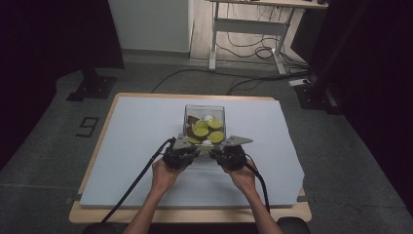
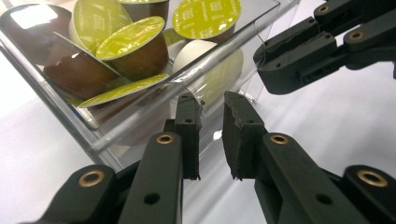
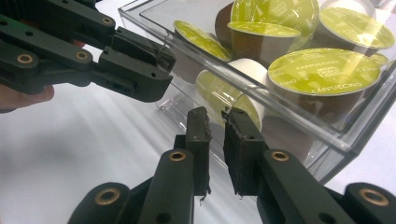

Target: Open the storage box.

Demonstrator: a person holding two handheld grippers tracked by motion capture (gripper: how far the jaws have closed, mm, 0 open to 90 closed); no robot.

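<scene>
A clear plastic box (image 1: 204, 109) stands mid-table on the white mat and holds several coffee capsules (image 1: 203, 130), most with green lids, some white. My left gripper (image 1: 191, 147) and right gripper (image 1: 219, 148) meet at its near wall, side by side. In the left gripper view the left gripper (image 2: 211, 105) has its jaws narrowly closed over the box's clear rim (image 2: 140, 116), with the capsules (image 2: 130, 37) just behind. The right gripper (image 3: 215, 114) pinches the same rim (image 3: 299, 116) beside the capsules (image 3: 322, 70). Each view shows the other gripper (image 2: 299, 60) (image 3: 135, 70) close by.
The white mat (image 1: 126, 156) covers a wooden table (image 1: 195, 214). Cables trail from both grippers toward the near edge. Beyond the table, a desk frame (image 1: 248, 29), floor cables (image 1: 253, 51) and dark stand bases (image 1: 92, 87) sit on the grey floor.
</scene>
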